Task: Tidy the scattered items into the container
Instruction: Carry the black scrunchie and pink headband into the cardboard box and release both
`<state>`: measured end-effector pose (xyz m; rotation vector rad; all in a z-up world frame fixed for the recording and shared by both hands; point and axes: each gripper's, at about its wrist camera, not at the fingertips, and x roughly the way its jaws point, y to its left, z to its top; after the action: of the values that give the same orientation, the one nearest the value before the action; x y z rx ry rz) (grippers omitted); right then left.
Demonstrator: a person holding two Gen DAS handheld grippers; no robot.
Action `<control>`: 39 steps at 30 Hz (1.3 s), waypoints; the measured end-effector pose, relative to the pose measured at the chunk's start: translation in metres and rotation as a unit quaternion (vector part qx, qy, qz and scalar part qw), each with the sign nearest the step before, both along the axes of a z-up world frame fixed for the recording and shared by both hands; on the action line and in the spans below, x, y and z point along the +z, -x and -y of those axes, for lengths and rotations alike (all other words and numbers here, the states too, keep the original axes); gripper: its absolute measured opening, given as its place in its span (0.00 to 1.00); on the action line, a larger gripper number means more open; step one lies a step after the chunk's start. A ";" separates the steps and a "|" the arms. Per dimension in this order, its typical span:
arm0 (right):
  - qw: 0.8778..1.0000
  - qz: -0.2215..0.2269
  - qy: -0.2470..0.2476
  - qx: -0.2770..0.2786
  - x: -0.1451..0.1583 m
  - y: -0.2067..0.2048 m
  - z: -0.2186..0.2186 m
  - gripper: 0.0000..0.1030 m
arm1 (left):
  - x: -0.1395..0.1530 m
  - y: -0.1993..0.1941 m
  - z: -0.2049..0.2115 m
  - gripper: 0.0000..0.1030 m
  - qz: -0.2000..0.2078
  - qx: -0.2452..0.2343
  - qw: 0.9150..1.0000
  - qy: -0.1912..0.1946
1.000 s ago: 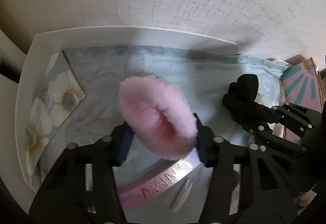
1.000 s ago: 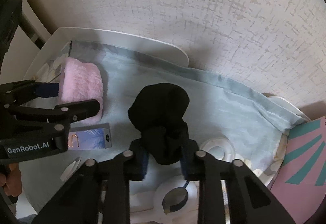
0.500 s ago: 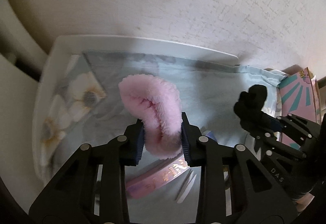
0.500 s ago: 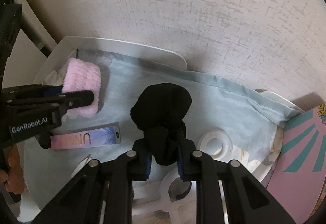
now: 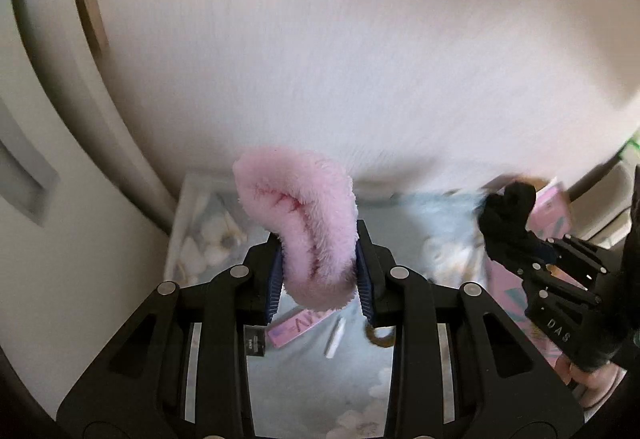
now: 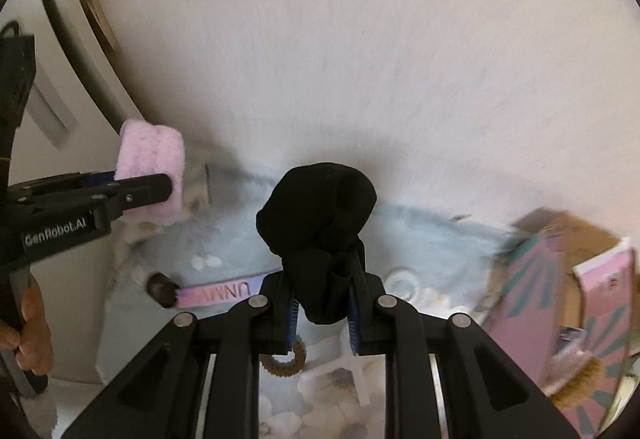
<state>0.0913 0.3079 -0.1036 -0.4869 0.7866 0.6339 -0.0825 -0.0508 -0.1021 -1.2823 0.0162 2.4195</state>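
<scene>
My left gripper [image 5: 318,271] is shut on a fluffy pink headband [image 5: 306,223] and holds it well above the table; it also shows in the right wrist view [image 6: 152,171]. My right gripper [image 6: 322,303] is shut on a black cloth bundle [image 6: 318,215], also lifted; the bundle shows at the right of the left wrist view [image 5: 508,219]. The pink box with teal rays [image 6: 560,291], open at the top, stands at the right. On the pale blue floral cloth [image 6: 440,239] below lie a pink tube [image 6: 224,293], a brown hair tie [image 6: 286,359] and a white ring [image 6: 402,281].
A white textured wall [image 5: 360,59] fills the background. A white door frame with a dark edge [image 6: 60,39] stands at the left. A small white stick [image 5: 335,337] lies on the cloth beside the pink tube [image 5: 298,325]. The view is motion-blurred.
Both grippers have risen away from the table with their loads; the cloth and items look smaller and lower. The pink box has come further into the right wrist view.
</scene>
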 end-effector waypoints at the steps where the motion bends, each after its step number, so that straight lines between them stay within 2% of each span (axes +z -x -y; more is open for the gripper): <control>1: 1.000 0.008 -0.008 -0.004 0.011 0.005 0.007 0.18 | 0.011 -0.005 -0.002 0.27 -0.012 -0.003 1.000 0.001; 3: 0.999 0.024 -0.028 -0.015 0.035 0.016 0.028 0.18 | 0.035 -0.013 -0.010 0.27 -0.038 -0.009 0.999 0.004; 4: 0.998 0.025 -0.028 -0.045 0.043 0.021 0.038 0.18 | 0.045 -0.018 -0.017 0.27 -0.048 -0.011 0.999 0.002; 5: 0.998 0.029 -0.038 -0.052 0.053 0.028 0.051 0.18 | 0.052 -0.022 -0.023 0.27 -0.052 -0.014 0.999 -0.003; 8: 0.994 0.041 -0.037 -0.093 0.068 0.047 0.083 0.18 | 0.062 -0.035 -0.054 0.27 -0.053 -0.039 0.998 -0.023; 10: 0.991 0.050 -0.037 -0.116 0.074 0.057 0.107 0.18 | 0.061 -0.053 -0.083 0.27 -0.049 -0.066 0.996 -0.024; 11: 0.990 0.052 -0.037 -0.126 0.077 0.060 0.117 0.18 | 0.056 -0.051 -0.100 0.28 -0.047 -0.078 0.996 -0.022; 14: 0.984 0.056 -0.043 -0.163 0.083 0.076 0.164 0.18 | 0.041 -0.079 -0.157 0.30 -0.027 -0.129 0.991 -0.029; 17: 0.976 0.049 -0.044 -0.207 0.077 0.076 0.208 0.18 | 0.031 -0.113 -0.219 0.30 -0.013 -0.189 0.982 -0.024; 19: 0.971 0.039 -0.047 -0.232 0.072 0.077 0.231 0.18 | 0.009 -0.131 -0.253 0.30 -0.004 -0.222 0.975 -0.010; 24: 0.962 0.023 -0.031 -0.269 0.055 0.073 0.245 0.18 | -0.041 -0.155 -0.314 0.30 0.035 -0.268 0.962 0.025; 25: 0.962 0.021 -0.030 -0.272 0.055 0.075 0.250 0.18 | -0.045 -0.163 -0.320 0.30 0.040 -0.273 0.961 0.032; 26: 0.961 0.015 -0.030 -0.275 0.051 0.074 0.253 0.18 | -0.068 -0.169 -0.328 0.30 0.043 -0.276 0.959 0.039; 27: 0.960 0.009 -0.030 -0.277 0.048 0.073 0.258 0.18 | -0.077 -0.171 -0.335 0.30 0.046 -0.279 0.958 0.045; 28: 0.960 0.006 -0.030 -0.280 0.040 0.076 0.256 0.18 | -0.078 -0.167 -0.327 0.30 0.048 -0.282 0.957 0.052; 31: 0.959 -0.008 -0.030 -0.283 0.031 0.073 0.260 0.18 | -0.078 -0.172 -0.336 0.30 0.049 -0.283 0.956 0.067; 39: 0.956 -0.032 -0.024 -0.289 0.006 0.065 0.271 0.18 | -0.079 -0.165 -0.331 0.30 0.039 -0.279 0.956 0.086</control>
<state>0.0262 0.0371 -0.0976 -0.1716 0.9212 0.1223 0.0826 0.2807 -0.1814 -1.2377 0.5066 1.9106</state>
